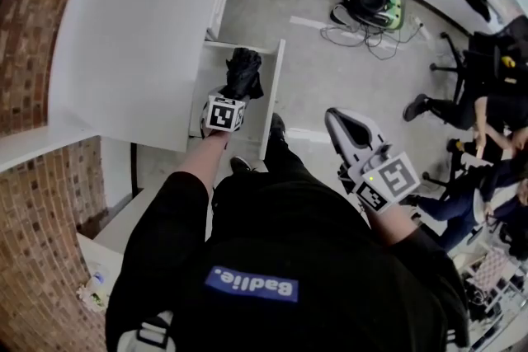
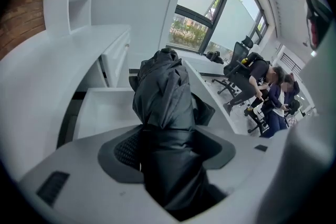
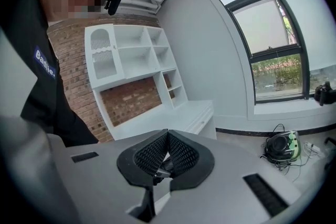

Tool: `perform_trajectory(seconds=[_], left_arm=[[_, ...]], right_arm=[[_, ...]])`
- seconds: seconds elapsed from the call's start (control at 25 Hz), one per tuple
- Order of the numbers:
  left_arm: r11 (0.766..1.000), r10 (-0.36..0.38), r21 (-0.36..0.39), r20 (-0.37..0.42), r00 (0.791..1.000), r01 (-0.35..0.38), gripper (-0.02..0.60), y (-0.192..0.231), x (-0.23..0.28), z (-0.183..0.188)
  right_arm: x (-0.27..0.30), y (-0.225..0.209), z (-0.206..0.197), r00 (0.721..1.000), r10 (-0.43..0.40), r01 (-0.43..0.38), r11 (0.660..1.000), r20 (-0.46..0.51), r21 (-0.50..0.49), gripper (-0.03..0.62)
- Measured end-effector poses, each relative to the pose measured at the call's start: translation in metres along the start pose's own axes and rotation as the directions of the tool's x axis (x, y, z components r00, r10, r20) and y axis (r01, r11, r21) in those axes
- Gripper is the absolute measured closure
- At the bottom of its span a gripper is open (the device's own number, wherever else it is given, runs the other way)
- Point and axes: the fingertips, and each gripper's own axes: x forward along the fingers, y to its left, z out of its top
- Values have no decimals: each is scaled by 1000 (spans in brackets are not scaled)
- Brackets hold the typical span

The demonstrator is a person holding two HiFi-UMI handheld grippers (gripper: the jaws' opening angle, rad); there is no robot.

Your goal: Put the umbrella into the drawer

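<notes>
A black folded umbrella [image 1: 244,70] [image 2: 163,97] sticks out from between the jaws of my left gripper [image 1: 235,92] [image 2: 169,150], which is shut on its lower part. In the head view it hangs over the open white drawer [image 1: 273,95] pulled out of the white desk. The left gripper view shows the drawer's bare inside [image 2: 105,108] just beyond the umbrella. My right gripper [image 1: 341,124] [image 3: 167,136] is held off to the right, away from the drawer. Its ribbed pads meet at the tips and hold nothing.
The white desk top [image 1: 140,37] runs along the left, with brick wall [image 1: 33,29] behind it. A green-and-black device with cables [image 1: 373,2] lies on the floor beyond the drawer. People sit on office chairs [image 1: 487,111] at the right. White shelves [image 3: 131,55] stand over the desk.
</notes>
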Motion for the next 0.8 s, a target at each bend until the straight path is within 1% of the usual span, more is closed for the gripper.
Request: perform_trajectory(seconds=[0.08,0.28,0.44,0.6,0.8], left_arm=[[1000,5,8,-10,1000,-5,310,-1,15,-5],[999,54,8,-50,997,-54,310,11,48,-21],[999,53,-6,-71,996,-54,308,12,70,-30],[997,72,-5,-101,992,-73,307,19,85,-39],[997,74,-16,-139,987,-77,305,20,100,-54]], right_arm=[[1,-2,0,1000,0,0,1000,-6,-6,565],[1,-4,-4,1000,-1,1,1000,-21,1,565],[-4,-13,-13,999,-26,26,1000,-48,6,565],[-7,-22,-23,996,-53,54,998,-68,21,565],[-11,-28,-33,993,-79,82,996,-89,32,565]])
